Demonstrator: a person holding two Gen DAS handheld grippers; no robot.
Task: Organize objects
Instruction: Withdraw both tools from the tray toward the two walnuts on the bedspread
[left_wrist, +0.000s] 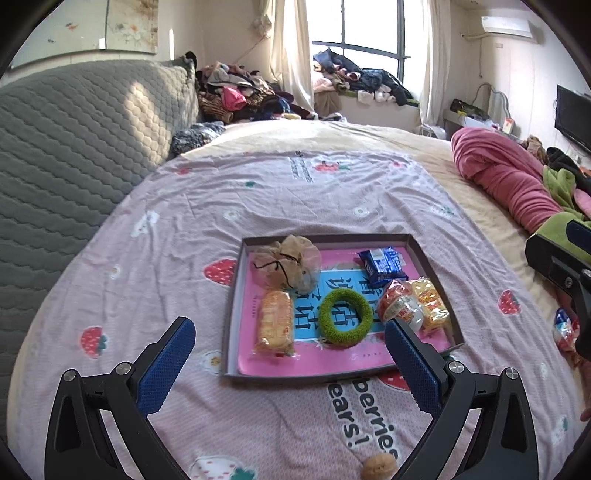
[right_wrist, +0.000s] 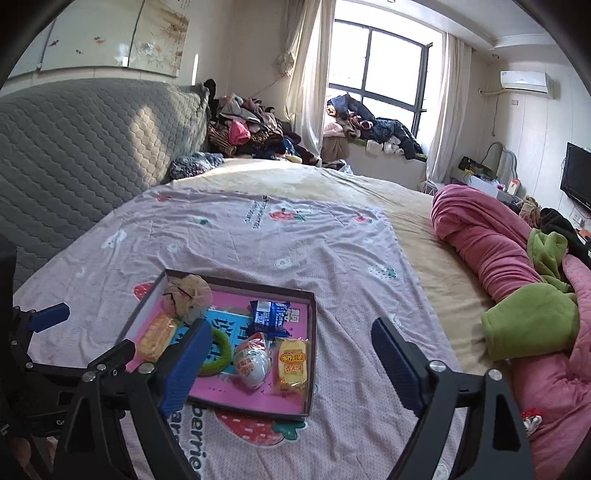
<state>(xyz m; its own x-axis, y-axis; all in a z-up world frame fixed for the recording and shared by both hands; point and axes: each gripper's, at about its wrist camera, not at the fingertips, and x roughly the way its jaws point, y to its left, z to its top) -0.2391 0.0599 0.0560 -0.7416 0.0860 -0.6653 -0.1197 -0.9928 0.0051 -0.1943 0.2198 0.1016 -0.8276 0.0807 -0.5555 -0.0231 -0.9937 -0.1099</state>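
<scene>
A shallow dark box tray (left_wrist: 232, 314) with a pink printed bottom lies on the bed. In it are a mesh pouch (left_wrist: 286, 266), a blue snack packet (left_wrist: 382, 263), a green fuzzy ring (left_wrist: 328, 325), a yellow cake packet (left_wrist: 275, 323), a red-and-white egg-shaped packet (left_wrist: 400, 304) and a second yellow packet (left_wrist: 430, 302). My left gripper (left_wrist: 288, 326) hovers open over the tray's near edge, with nothing held. My right gripper (right_wrist: 291, 325) stands open above the tray (right_wrist: 313, 350), near the egg packet (right_wrist: 251, 363), also empty.
A walnut (left_wrist: 378, 466) lies on the strawberry-print sheet (left_wrist: 258, 192) in front of the tray. A red snack packet (left_wrist: 563, 328) sits at the right by the rolled pink blanket (right_wrist: 491, 243). A grey quilted headboard (left_wrist: 74, 140) rises on the left.
</scene>
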